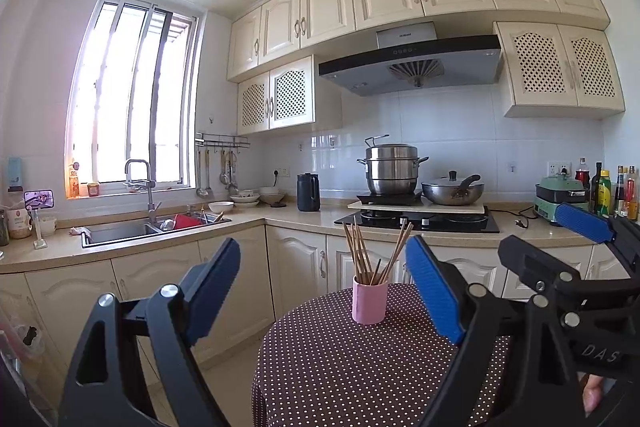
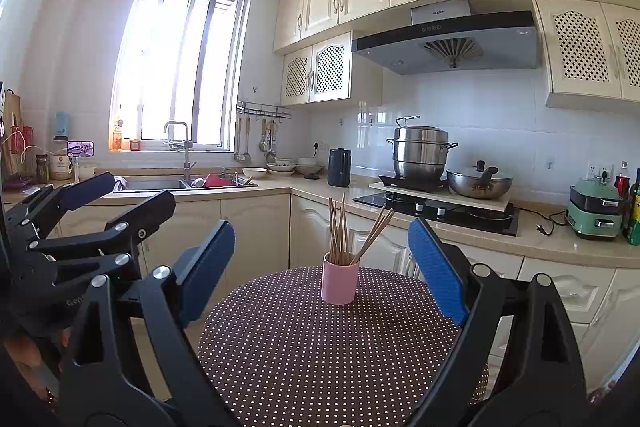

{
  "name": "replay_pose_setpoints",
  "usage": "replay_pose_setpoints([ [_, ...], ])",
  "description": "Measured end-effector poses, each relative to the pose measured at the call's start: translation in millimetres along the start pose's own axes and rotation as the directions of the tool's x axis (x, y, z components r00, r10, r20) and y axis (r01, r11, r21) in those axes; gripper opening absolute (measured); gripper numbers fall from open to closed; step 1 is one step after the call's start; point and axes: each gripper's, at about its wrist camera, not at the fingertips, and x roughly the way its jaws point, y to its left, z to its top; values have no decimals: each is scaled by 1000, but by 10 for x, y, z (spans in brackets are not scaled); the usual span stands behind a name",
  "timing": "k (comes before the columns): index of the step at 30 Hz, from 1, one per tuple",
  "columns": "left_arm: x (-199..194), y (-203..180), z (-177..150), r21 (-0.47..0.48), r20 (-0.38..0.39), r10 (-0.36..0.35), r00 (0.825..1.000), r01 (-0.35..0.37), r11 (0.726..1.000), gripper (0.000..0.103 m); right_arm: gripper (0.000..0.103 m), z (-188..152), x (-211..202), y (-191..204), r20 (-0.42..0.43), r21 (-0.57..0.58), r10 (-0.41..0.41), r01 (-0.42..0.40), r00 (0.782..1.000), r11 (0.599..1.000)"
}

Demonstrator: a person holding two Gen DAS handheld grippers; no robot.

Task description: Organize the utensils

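A pink cup [image 1: 370, 301] [image 2: 340, 283] stands upright near the far edge of a round table with a brown dotted cloth [image 1: 340, 371] [image 2: 296, 351]. Several wooden chopsticks [image 1: 359, 251] [image 2: 341, 231] stick out of the cup, fanned apart. My left gripper [image 1: 325, 291] hovers level over the table's near side, open, with nothing between its blue pads. My right gripper [image 2: 322, 267] is beside it, also open and empty. Each gripper shows in the other's view: the right gripper [image 1: 560, 241] at the right edge, the left gripper [image 2: 120, 197] at the left edge. Both are short of the cup.
Behind the table runs an L-shaped kitchen counter [image 1: 256, 217] with a sink [image 1: 120, 231], a black kettle [image 1: 308, 192], a hob with a steel steamer pot [image 1: 390, 167] and a lidded wok [image 1: 452, 189]. A green appliance [image 2: 596, 213] and bottles [image 1: 604, 189] stand at the right.
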Motion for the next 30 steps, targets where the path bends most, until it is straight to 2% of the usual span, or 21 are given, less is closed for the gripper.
replay_pose_setpoints([
  [30,-56,32,2,8,-1,9,1000,-9,1000,83,87,21,-9,7,-6,3,6,-6,1000,1000],
])
